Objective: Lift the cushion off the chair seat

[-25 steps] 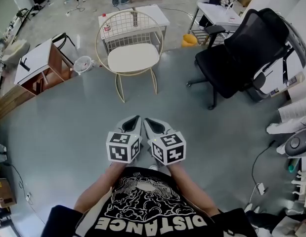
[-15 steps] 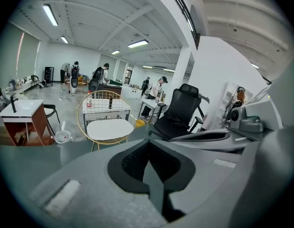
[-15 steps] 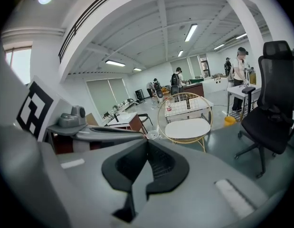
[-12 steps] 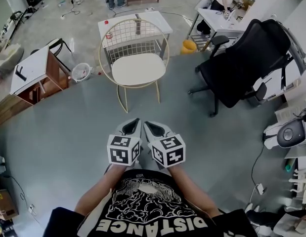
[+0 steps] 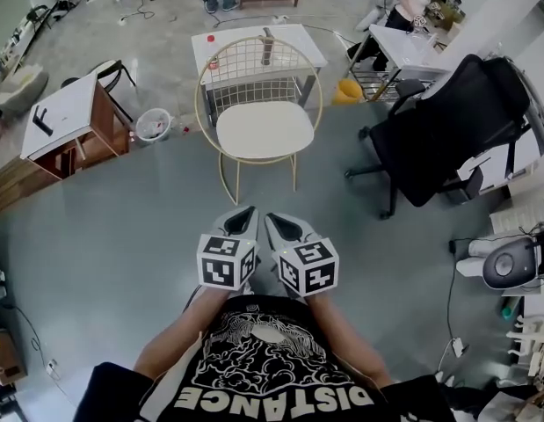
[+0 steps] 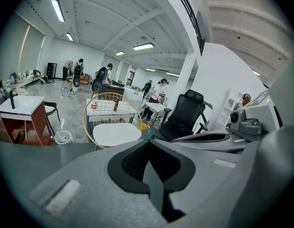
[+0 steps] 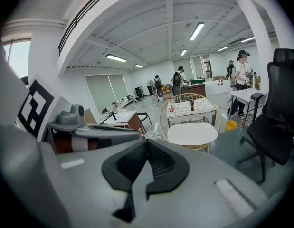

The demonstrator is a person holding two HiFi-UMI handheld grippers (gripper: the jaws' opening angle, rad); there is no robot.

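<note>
A white oval cushion (image 5: 264, 131) lies on the seat of a gold wire chair (image 5: 202, 90), up the middle of the head view. Both grippers are held side by side in front of the person's chest, pointing at the chair and well short of it across bare grey floor. The left gripper (image 5: 243, 212) is shut with nothing between its jaws, and so is the right gripper (image 5: 275, 220). The cushion (image 6: 117, 134) shows beyond the shut left gripper (image 6: 148, 142) in the left gripper view. It also lies past the right gripper (image 7: 147, 144), as the cushion (image 7: 192, 133) in the right gripper view.
A black office chair (image 5: 447, 139) stands right of the gold chair. A white table (image 5: 254, 47) is just behind it, with a yellow bucket (image 5: 346, 90) beside. A wood-sided cabinet (image 5: 65, 117) and a small white bin (image 5: 153, 126) sit left. People stand at the far desks.
The person has walked toward the gold chair, so it sits lower and further right in the head view. Both grippers went along together, still shut and side by side.
</note>
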